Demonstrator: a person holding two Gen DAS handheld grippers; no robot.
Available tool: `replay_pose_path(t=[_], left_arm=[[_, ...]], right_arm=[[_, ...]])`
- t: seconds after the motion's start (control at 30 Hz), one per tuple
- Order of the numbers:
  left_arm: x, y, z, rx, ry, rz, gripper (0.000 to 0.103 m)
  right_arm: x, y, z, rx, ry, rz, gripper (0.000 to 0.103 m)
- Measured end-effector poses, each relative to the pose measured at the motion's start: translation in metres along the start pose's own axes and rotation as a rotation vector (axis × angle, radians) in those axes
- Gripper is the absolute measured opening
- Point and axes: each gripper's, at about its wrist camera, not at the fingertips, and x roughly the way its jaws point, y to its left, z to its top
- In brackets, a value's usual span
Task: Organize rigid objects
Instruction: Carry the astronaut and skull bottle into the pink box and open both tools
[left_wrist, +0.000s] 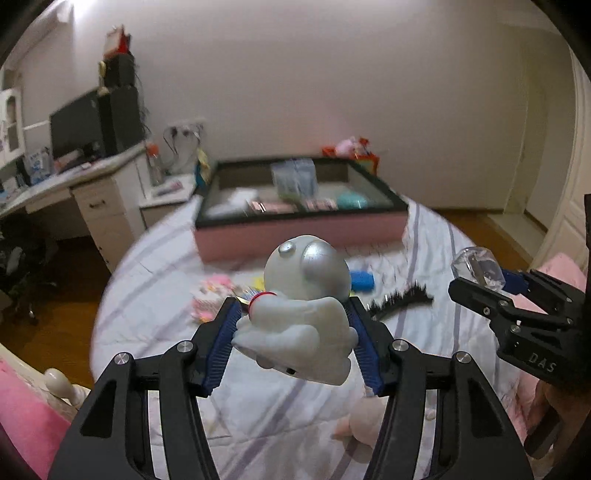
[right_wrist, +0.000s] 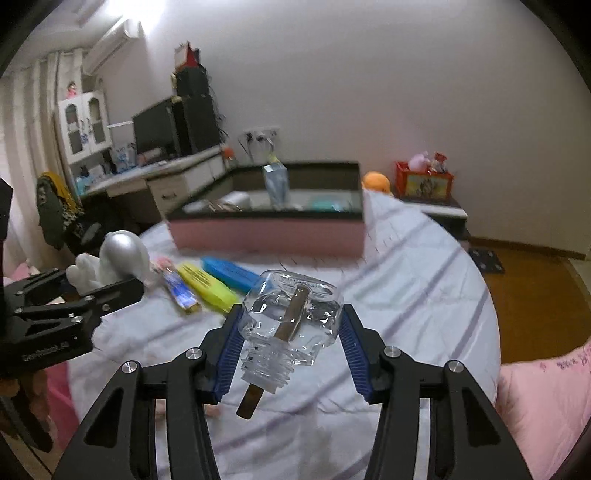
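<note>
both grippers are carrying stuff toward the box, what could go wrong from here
The glass bottle in the right gripper is smooth, held tilted, with a loose-looking stick through its neck; either could slip out. The white figure in the left gripper is rounded and top-heavy, so it might twist. The pink box already holds items.

box (right_wrist: 266, 232) on the bed (right_wrist: 406, 295) at its far end, flat cases (right_wrist: 218, 282) lying side by side on the bed before it, counter (right_wrist: 147, 173) left of the box, wall behind
</note>
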Motion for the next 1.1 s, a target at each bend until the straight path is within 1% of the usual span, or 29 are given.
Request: replay_pose_path(t=[0.1, 0.2, 0.27, 0.37, 0.47, 0.63, 0.8, 0.87, 1.1], left_arm=[[-0.022, 0.005, 0.014, -0.006, -0.078, 0.039, 0.059], [-0.042, 0.004, 0.027, 0.008, -0.157, 0.096, 0.059], [-0.055, 0.004, 0.035, 0.008, -0.202, 0.117, 0.059], [-0.072, 0.003, 0.046, 0.006, -0.257, 0.126, 0.059], [-0.084, 0.002, 0.056, 0.006, -0.300, 0.124, 0.059], [-0.098, 0.001, 0.069, 0.015, -0.361, 0.127, 0.059], [-0.101, 0.001, 0.077, 0.017, -0.394, 0.146, 0.059], [-0.099, 0.003, 0.081, 0.018, -0.390, 0.165, 0.059], [-0.080, 0.004, 0.093, 0.036, -0.371, 0.168, 0.059]], right_arm=[[-0.016, 0.012, 0.015, -0.014, -0.066, 0.014, 0.052], [-0.035, 0.026, 0.034, -0.036, -0.141, 0.030, 0.052], [-0.047, 0.035, 0.046, -0.056, -0.192, 0.029, 0.052], [-0.060, 0.046, 0.061, -0.085, -0.247, 0.025, 0.052], [-0.067, 0.053, 0.072, -0.095, -0.282, 0.034, 0.052], [-0.075, 0.062, 0.085, -0.115, -0.312, 0.040, 0.052], [-0.078, 0.066, 0.095, -0.125, -0.334, 0.036, 0.052], [-0.076, 0.066, 0.100, -0.130, -0.328, 0.038, 0.052], [-0.059, 0.058, 0.113, -0.123, -0.310, 0.041, 0.052]])
